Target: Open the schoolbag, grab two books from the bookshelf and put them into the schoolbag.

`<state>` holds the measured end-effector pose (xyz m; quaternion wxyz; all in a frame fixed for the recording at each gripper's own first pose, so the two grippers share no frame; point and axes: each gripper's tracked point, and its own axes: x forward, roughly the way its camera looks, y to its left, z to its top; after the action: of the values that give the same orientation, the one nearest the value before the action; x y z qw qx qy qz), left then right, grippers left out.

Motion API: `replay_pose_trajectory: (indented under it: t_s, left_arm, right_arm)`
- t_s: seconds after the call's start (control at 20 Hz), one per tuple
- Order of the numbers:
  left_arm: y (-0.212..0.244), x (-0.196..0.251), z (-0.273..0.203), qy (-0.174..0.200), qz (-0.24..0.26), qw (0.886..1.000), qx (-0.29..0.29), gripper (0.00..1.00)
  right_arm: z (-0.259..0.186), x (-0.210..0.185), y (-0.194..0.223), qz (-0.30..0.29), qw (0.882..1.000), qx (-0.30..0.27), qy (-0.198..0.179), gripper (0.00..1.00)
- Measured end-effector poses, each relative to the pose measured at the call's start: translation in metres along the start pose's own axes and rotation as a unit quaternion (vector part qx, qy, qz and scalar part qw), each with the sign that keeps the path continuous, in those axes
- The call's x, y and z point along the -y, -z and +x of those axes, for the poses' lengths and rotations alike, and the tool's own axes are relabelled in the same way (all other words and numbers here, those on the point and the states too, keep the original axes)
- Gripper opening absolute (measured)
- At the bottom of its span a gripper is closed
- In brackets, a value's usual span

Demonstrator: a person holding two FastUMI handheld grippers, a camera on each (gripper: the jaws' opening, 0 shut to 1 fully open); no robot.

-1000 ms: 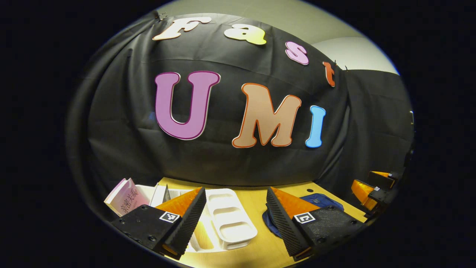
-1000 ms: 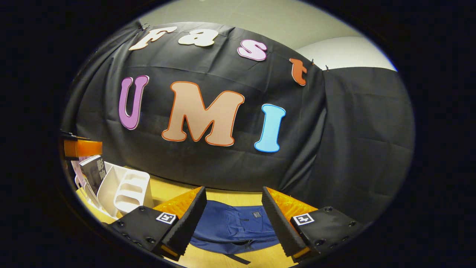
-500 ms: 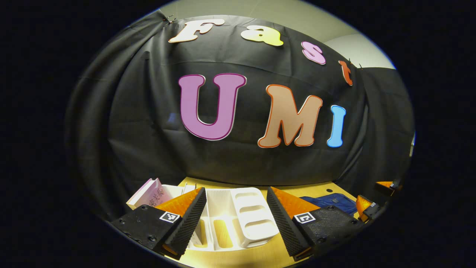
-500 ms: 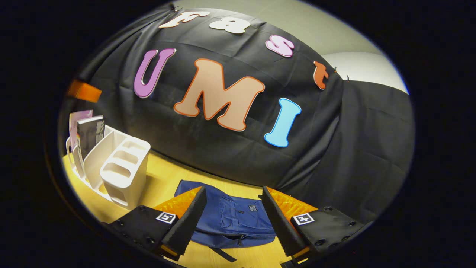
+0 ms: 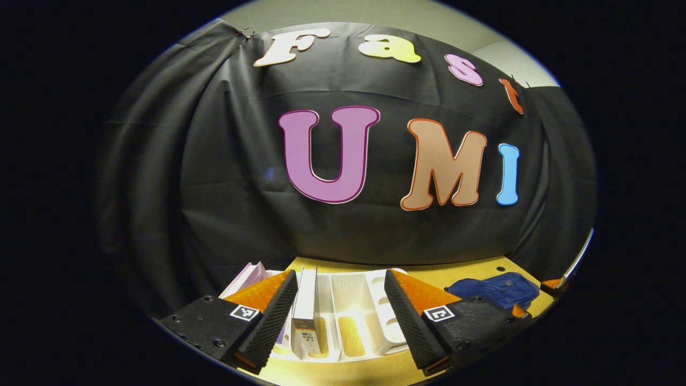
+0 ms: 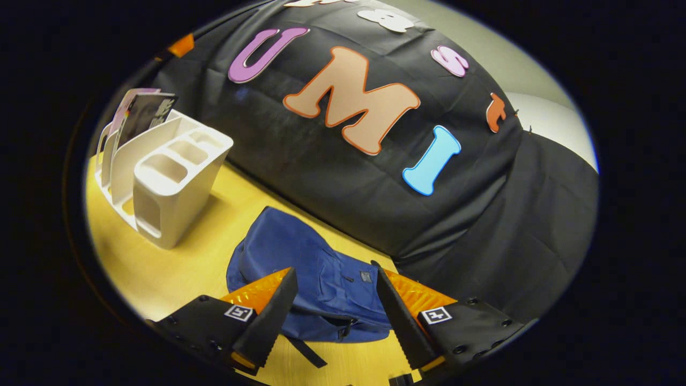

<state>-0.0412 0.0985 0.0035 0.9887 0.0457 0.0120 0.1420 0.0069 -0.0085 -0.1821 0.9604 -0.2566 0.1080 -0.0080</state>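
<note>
Both claws are spread wide w/ nothing between the fingers. The right gripper [image 6: 335,316] hangs over the blue schoolbag [image 6: 300,279], which lies flat on the yellow table [image 6: 177,273] right ahead of its tips, zip end toward the claw — looks closed to me, so opening it is prob. the first job, and that's likely why this claw is parked here. A dark strap [image 6: 311,351] trails out beneath its fingers and could snag.

The left gripper [image 5: 340,316] faces the white bookshelf [image 5: 370,305], straight ahead between its fingers. One white-spined book [image 5: 306,305] stands upright in a slot just inside its left finger; a pinkish book [image 5: 246,277] leans further left, partly behind that finger. From here the bag sits well off to the right.

From the right gripper the shelf is far left and ahead, books upright at its back — dividers may hamper a clean pinch.
</note>
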Motion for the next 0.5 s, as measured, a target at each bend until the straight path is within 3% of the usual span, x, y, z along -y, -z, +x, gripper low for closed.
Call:
replay_pose_trajectory:
  t_s: [0.5]
  left_arm:
    - [0.007,-0.009,0.000,-0.001,-0.006,1.000,-0.011,0.94]
  right_arm:
    - [0.018,-0.026,0.056,-0.088,0.996,-0.026,0.004,0.97]
